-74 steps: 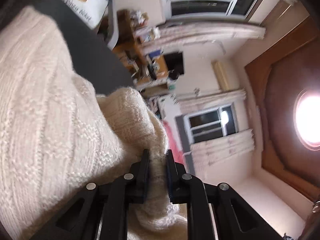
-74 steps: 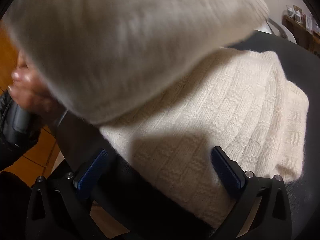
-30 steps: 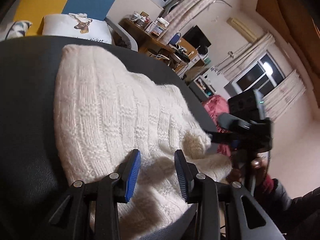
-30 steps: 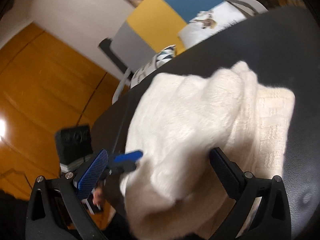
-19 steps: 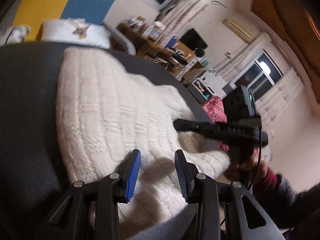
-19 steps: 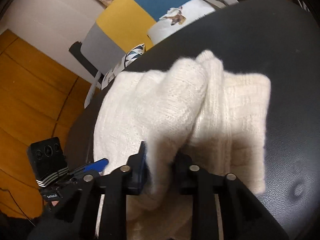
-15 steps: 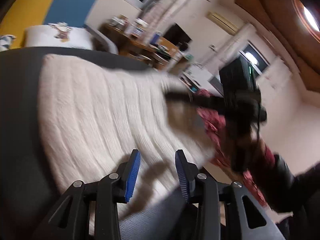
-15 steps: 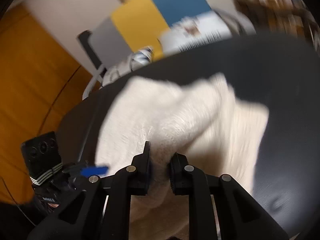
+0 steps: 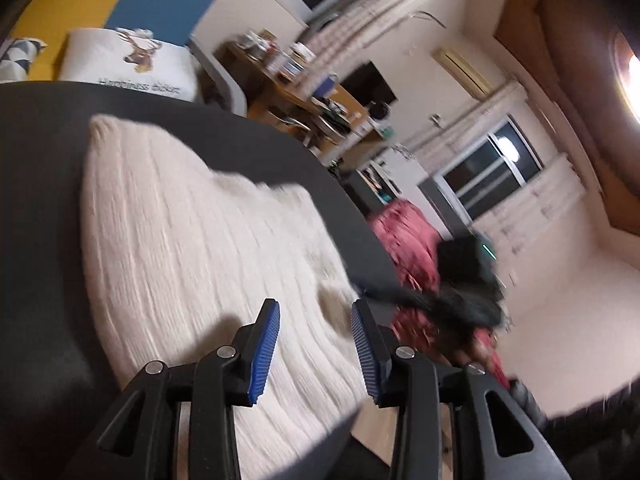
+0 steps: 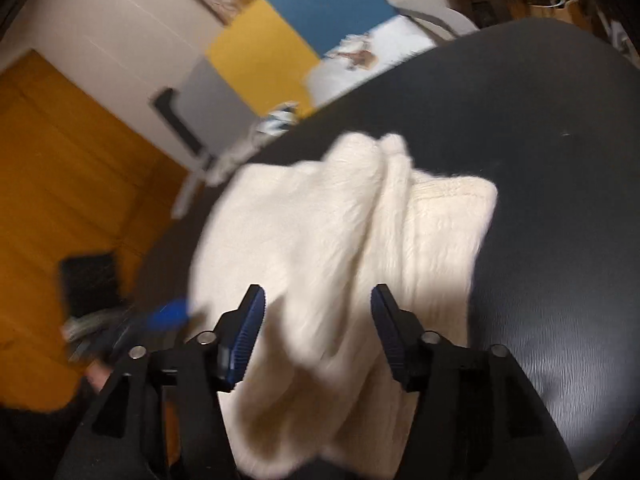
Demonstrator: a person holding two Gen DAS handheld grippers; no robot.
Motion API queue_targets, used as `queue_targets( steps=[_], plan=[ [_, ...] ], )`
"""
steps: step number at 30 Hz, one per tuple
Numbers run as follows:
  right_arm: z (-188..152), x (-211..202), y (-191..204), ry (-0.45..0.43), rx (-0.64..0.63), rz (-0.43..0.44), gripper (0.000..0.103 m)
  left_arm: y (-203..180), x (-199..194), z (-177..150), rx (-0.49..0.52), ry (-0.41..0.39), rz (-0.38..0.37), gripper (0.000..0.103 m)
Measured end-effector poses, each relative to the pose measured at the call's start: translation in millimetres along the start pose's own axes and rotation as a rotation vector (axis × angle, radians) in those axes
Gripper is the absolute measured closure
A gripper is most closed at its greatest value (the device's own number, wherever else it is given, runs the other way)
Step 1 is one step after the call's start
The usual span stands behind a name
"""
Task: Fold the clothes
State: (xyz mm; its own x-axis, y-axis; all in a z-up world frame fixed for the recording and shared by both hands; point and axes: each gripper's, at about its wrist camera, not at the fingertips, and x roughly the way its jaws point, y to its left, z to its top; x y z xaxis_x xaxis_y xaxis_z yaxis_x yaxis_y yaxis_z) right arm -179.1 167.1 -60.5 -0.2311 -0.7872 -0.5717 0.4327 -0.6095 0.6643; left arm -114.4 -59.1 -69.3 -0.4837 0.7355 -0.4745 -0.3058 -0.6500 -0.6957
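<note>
Cream ribbed sweater (image 9: 188, 248), black table (image 10: 560, 128)

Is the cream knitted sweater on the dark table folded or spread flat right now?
Folded. The sweater lies as a compact layered bundle on the table, a bunched fold across its top.

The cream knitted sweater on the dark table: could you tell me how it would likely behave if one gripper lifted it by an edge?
The sweater would probably sag: its folded layers already bunch softly. The fuzzy knit should grip the right gripper pads well.
</note>
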Motion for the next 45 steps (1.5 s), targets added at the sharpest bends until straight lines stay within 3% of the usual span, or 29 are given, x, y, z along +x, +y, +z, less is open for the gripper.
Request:
queue_targets(
  steps=[4, 8, 14, 19, 23, 30, 33, 36, 40, 45],
  plan=[
    [-25, -18, 23, 0.112, -0.147, 0.133, 0.027, -4, 25, 11, 0.045, 0.051, 0.078, 0.065],
    [-49, -13, 38, 0.204, -0.274, 0.130, 0.026, -15, 53, 20, 0.110, 0.088, 0.121, 0.065],
    [-46, 28, 39, 0.334, -0.340, 0.188, 0.026, -36, 89, 27, 0.203, 0.145, 0.153, 0.065],
    [-37, 30, 39, 0.413, -0.335, 0.461, 0.026, -32, 118, 30, 0.220, 0.231, 0.191, 0.066],
    [-53, 42, 16, 0.564, -0.315, 0.373, 0.026, -35, 126, 30, 0.243, 0.260, 0.231, 0.070],
    [-63, 35, 0, 0.501, -0.253, 0.363, 0.027, -34, 123, 36, 0.207, 0.257, 0.235, 0.072],
    [-64, 34, -1, 0.486, -0.234, 0.324, 0.027, -36, 100, 38, 0.175, 0.171, 0.212, 0.066],
    [-64, 43, 3, 0.457, -0.200, 0.268, 0.027, -34, 74, 29, 0.170, 0.121, 0.241, 0.066],
    [-73, 19, 9, 0.374, -0.175, 0.186, 0.021, -26, 37, 7, 0.170, 0.086, 0.271, 0.066],
    [-87, -17, 16, 0.275, -0.151, 0.159, 0.019, -19, 6, -14, 0.180, 0.064, 0.268, 0.066]
  ],
)
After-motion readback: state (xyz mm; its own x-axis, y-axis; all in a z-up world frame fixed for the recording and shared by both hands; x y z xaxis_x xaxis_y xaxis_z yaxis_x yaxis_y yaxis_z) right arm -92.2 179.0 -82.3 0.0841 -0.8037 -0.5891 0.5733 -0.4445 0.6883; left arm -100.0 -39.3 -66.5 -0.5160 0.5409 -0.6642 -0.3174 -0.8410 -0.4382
